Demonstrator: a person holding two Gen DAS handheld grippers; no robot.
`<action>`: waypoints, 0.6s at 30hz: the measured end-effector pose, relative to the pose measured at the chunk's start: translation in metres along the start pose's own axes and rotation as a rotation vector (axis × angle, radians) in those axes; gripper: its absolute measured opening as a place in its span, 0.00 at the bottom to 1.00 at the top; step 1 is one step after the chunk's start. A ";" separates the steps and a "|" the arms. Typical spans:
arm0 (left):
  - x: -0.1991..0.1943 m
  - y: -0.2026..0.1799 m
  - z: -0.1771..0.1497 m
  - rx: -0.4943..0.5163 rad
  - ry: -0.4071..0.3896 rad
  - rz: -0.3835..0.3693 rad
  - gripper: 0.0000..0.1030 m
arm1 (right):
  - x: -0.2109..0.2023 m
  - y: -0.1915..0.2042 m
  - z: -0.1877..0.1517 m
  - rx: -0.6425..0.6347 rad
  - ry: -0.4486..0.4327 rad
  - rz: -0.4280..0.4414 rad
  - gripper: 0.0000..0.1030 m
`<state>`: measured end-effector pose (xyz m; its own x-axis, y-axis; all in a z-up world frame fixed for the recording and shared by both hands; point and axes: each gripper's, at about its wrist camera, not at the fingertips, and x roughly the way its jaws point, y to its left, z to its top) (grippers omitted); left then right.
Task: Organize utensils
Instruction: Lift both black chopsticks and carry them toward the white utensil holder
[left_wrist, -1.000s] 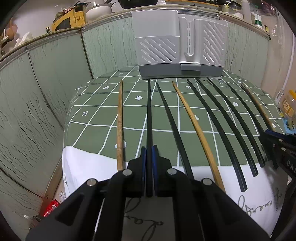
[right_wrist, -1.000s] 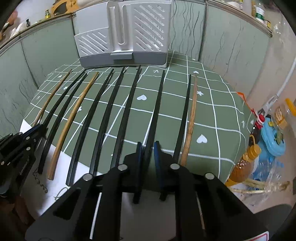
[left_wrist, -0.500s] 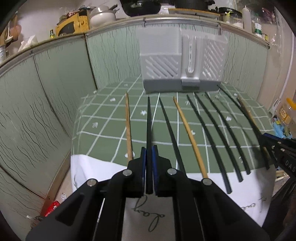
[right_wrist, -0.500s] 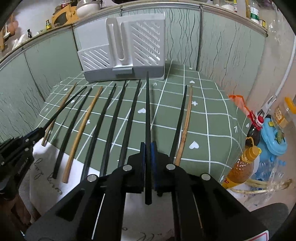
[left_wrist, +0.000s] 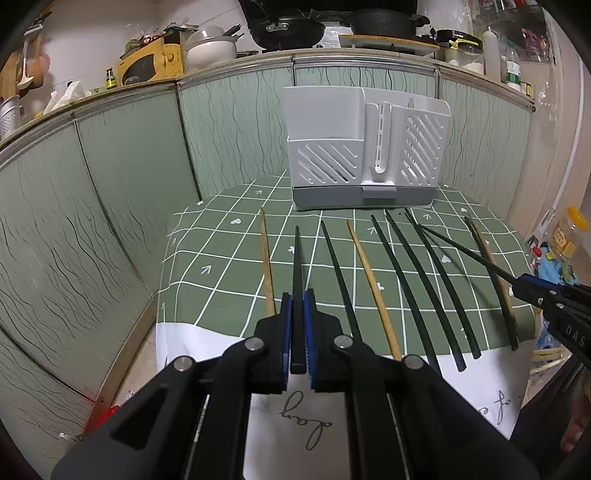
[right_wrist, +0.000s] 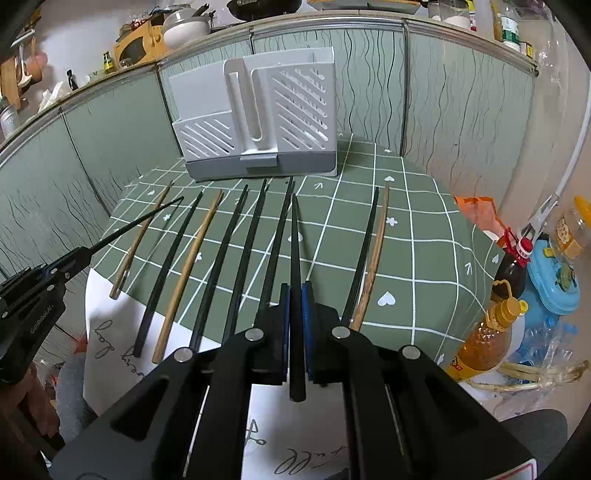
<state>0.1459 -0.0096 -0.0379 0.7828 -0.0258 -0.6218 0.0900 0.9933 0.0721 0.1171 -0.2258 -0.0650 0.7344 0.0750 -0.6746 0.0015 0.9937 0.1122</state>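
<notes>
Black chopsticks are clamped, one in the left gripper (left_wrist: 298, 314) and one in the right gripper (right_wrist: 294, 306), both raised and aimed at twelve o'clock toward the white slotted plastic utensil holder (left_wrist: 364, 155).

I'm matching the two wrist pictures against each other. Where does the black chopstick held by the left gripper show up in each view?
Left wrist view: the black chopstick runs up the centre, clamped in the left gripper.
Right wrist view: the same chopstick slants in from the left edge, its tip up near the row's far ends.
Shared landmark: the white utensil holder at the table's far end.
</notes>
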 end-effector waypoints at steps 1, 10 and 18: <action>-0.001 0.000 0.001 -0.001 -0.003 -0.001 0.08 | -0.001 0.000 0.001 0.000 -0.005 0.002 0.06; -0.016 0.003 0.011 -0.011 -0.054 -0.030 0.08 | -0.022 0.001 0.017 -0.008 -0.077 0.017 0.06; -0.028 0.007 0.027 -0.018 -0.101 -0.041 0.08 | -0.037 -0.003 0.037 -0.016 -0.149 0.029 0.06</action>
<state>0.1408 -0.0050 0.0011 0.8369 -0.0766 -0.5419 0.1128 0.9930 0.0338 0.1149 -0.2342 -0.0131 0.8263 0.0921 -0.5556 -0.0313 0.9925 0.1179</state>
